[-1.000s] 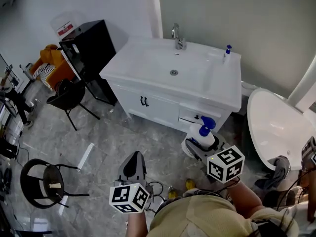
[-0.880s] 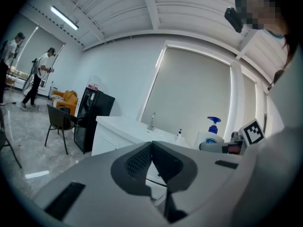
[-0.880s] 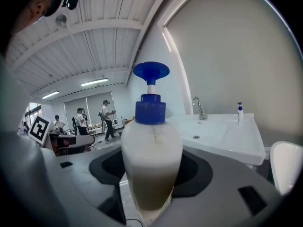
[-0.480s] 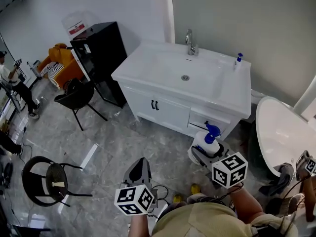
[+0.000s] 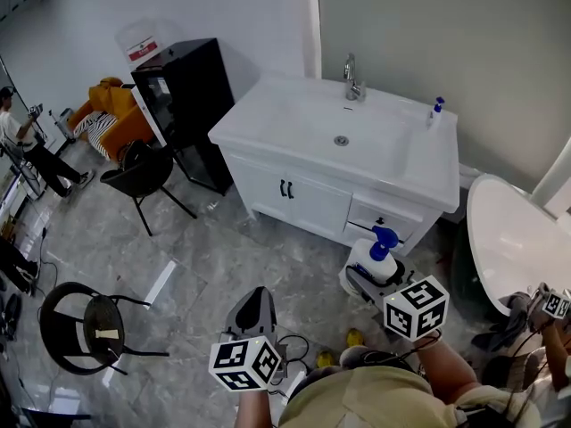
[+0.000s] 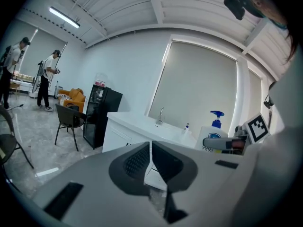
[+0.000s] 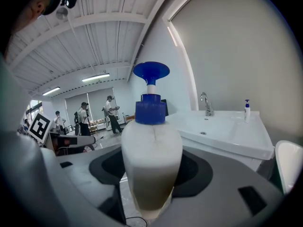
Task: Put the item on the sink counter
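Observation:
My right gripper (image 5: 368,273) is shut on a white pump bottle (image 5: 372,256) with a blue pump head, held upright above the floor in front of the vanity. In the right gripper view the pump bottle (image 7: 151,160) fills the space between the jaws of the right gripper (image 7: 150,183). My left gripper (image 5: 251,308) hangs lower left, jaws together with nothing between them; the left gripper (image 6: 151,161) shows the same in its own view. The white sink counter (image 5: 428,163) stands ahead with a basin, a chrome faucet (image 5: 353,78) and a small blue-topped bottle (image 5: 435,111) at its back right.
A black cabinet (image 5: 183,105) stands left of the vanity, with a black chair (image 5: 141,175) before it. A second chair (image 5: 85,326) is at lower left. A white bathtub (image 5: 513,243) sits to the right. People stand at the far left.
The view has shifted so the vanity sits slightly further right and lower. Both grippers keep their places, and the bottle stays held in the right one.

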`<action>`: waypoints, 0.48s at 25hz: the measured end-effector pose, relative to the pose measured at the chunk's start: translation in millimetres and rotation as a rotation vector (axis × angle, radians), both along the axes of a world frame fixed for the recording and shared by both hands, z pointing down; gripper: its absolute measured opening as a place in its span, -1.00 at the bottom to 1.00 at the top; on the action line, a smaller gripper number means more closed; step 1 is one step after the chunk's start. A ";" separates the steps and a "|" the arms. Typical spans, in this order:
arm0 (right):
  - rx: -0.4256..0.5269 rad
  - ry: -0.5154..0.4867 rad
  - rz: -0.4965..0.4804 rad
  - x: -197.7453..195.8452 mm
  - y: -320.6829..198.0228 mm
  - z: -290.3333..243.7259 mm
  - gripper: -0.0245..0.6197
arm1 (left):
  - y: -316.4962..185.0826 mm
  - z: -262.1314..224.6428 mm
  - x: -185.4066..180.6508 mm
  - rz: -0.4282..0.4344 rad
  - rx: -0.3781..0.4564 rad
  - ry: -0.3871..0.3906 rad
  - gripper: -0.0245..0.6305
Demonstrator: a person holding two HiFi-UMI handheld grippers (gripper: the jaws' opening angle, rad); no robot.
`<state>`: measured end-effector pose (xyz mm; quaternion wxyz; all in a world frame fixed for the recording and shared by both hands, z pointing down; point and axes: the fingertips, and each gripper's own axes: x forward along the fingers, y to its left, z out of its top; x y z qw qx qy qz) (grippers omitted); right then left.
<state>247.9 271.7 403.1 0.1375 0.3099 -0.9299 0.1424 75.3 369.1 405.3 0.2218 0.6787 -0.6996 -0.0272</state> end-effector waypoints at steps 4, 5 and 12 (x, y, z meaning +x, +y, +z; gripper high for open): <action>0.012 0.008 0.000 -5.8 -6.0 -2.0 -0.06 | -4.6 -3.6 -5.1 0.002 0.016 0.001 -0.81; 0.013 0.007 -0.001 -7.8 -9.0 -2.1 -0.06 | -6.6 -4.5 -6.7 0.000 0.018 -0.013 -0.81; 0.023 0.012 -0.025 -21.8 -40.6 -4.3 -0.06 | -35.3 -10.5 -13.0 -0.010 0.034 -0.050 -0.82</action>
